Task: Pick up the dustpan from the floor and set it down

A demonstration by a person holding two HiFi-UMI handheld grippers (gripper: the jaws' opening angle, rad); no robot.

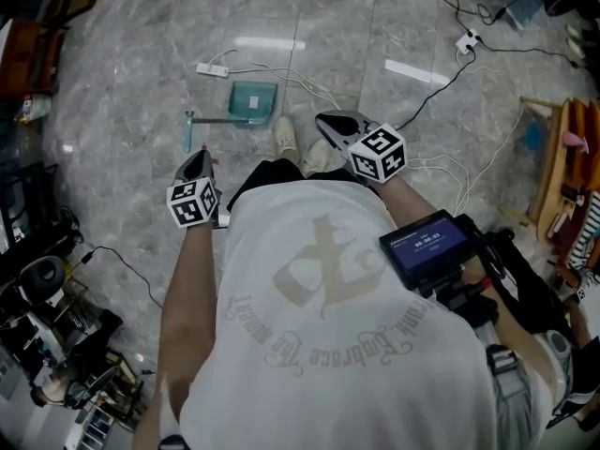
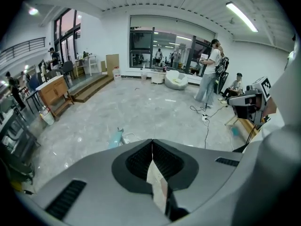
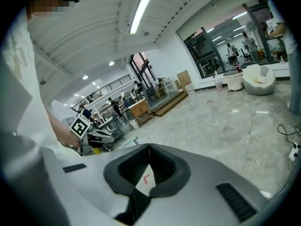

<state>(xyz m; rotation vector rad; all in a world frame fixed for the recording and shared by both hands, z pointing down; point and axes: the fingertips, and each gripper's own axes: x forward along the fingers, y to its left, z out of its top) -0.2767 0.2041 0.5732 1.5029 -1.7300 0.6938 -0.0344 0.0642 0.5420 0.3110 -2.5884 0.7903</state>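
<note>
In the head view we see a grey marble floor (image 1: pixel 356 26), with a white power strip (image 1: pixel 212 68) at eleven o'clock. A white plug block (image 1: pixel 468 39) at one o'clock trails a black cable (image 1: pixel 441 87). A wooden rack (image 1: pixel 553 172) stands at three o'clock, with a white cable (image 1: pixel 497 148) near it.

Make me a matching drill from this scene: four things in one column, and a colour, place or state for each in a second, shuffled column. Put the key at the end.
Things:
1. dustpan
2. left gripper
3. shoes
4. screen

Descriptions:
a. lit, at the person's right side
b. teal, lying on the floor
c. whitish, standing just short of the dustpan
d. jaws together, nothing between them

Pairs: 1-b, 2-d, 3-c, 4-a
</note>
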